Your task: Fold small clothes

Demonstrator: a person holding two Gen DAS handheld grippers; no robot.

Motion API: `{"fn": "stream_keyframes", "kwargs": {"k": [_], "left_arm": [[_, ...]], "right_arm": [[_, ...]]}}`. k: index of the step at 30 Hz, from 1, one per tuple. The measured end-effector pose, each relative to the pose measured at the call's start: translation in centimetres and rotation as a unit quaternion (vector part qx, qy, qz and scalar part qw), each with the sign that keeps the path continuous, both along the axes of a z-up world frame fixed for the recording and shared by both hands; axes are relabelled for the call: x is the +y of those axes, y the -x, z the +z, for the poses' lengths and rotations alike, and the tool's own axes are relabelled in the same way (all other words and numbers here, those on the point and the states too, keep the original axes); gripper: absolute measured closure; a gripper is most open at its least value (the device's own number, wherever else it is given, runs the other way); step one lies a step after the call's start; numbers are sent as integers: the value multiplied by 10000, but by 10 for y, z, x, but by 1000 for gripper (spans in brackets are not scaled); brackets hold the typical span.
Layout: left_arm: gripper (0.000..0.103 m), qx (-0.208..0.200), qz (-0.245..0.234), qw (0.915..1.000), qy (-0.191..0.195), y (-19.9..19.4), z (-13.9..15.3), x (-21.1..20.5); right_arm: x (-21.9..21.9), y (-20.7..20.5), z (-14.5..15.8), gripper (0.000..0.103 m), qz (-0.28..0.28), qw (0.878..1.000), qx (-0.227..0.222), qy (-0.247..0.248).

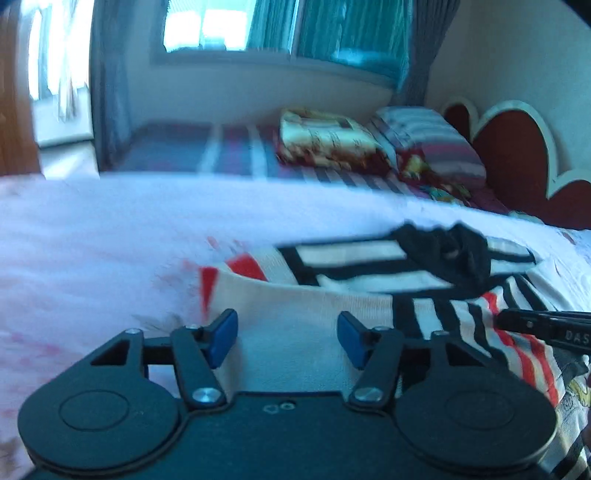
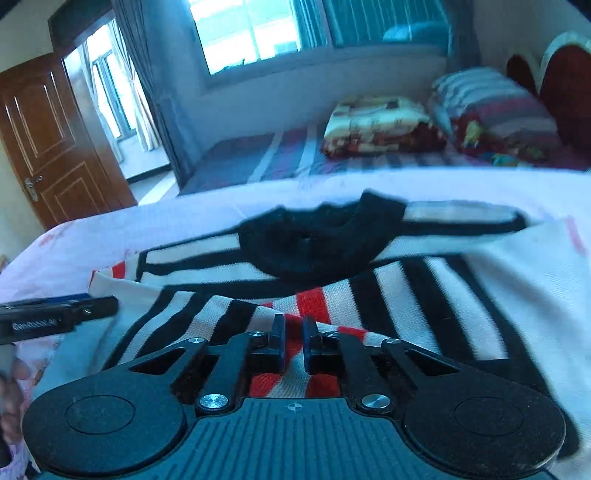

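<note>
Pinched on the striped shirt (image 2: pixel 369 288), right gripper (image 2: pixel 293 334) faces a door (image 2: pixel 55 140); left gripper (image 1: pixel 286 338) gapes wide.

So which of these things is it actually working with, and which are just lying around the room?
Part of the job:
- striped shirt with its black collar
- right tool, nearly shut on a fold of the shirt
- left tool, open over the shirt
- pale pink sheet it lies on

Just lying about:
- folded blanket
- striped pillow
- wooden door
- window
</note>
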State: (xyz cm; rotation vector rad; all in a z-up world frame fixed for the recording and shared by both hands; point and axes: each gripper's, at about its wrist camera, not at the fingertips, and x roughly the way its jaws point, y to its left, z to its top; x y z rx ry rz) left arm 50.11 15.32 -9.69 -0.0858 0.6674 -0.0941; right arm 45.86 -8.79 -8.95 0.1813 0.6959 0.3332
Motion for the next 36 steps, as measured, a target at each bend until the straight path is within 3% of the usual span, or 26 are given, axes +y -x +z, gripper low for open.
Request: {"fn": "stream_keyframes", "kwargs": {"k": [3,7,9,12,14,17,20,23,26,27,29,31,33,36], "left_arm": [[39,-211,-373,9987,264,22,10,-26],[37,108,-834,9963,192,32,-12,-70],[34,47,-886,9961,-20,39,-21,-71],[34,31,-867,9962,69,49,-21,-47],[36,21,-752,9971,-95,58,-20,-34],[37,-17,-780,9969,-104,63,-18,-22],[35,-219,-611,9978,-98,42,0,-14],[28,-367,-494,9981,-48,3,12,-2],[30,14,-325,9994,78,-39,-2,13],[29,267,-259,9993,89,-50,-13,18],[22,294,-94,9995,-23,-52,-22,28],[37,236,126,9992,297,-37,-12,44],[35,-46,256,9992,308,-5,2,45],[33,-258,83,9981,561,42,12,25]], "right_arm": [[4,13,7,96,242,9995,-28,-192],[17,24,2,96,542,9984,170,-7],[14,28,-4,96,394,9988,118,263],[-15,33,-6,96,-167,9986,70,494],[-41,41,-7,96,-519,9967,59,613],[-62,43,-6,96,-764,9957,151,496],[-66,40,5,96,-931,9942,-114,520],[-83,20,3,96,-1216,9921,6,291],[-88,4,-7,96,-1034,9939,238,307],[-92,4,-7,96,-1053,9931,231,467],[-96,6,-4,96,-990,9934,242,516],[-101,20,7,96,-1074,9923,6,611],[-107,39,17,96,-987,9941,-185,412],[-96,58,17,96,-538,9979,-247,253]]}}
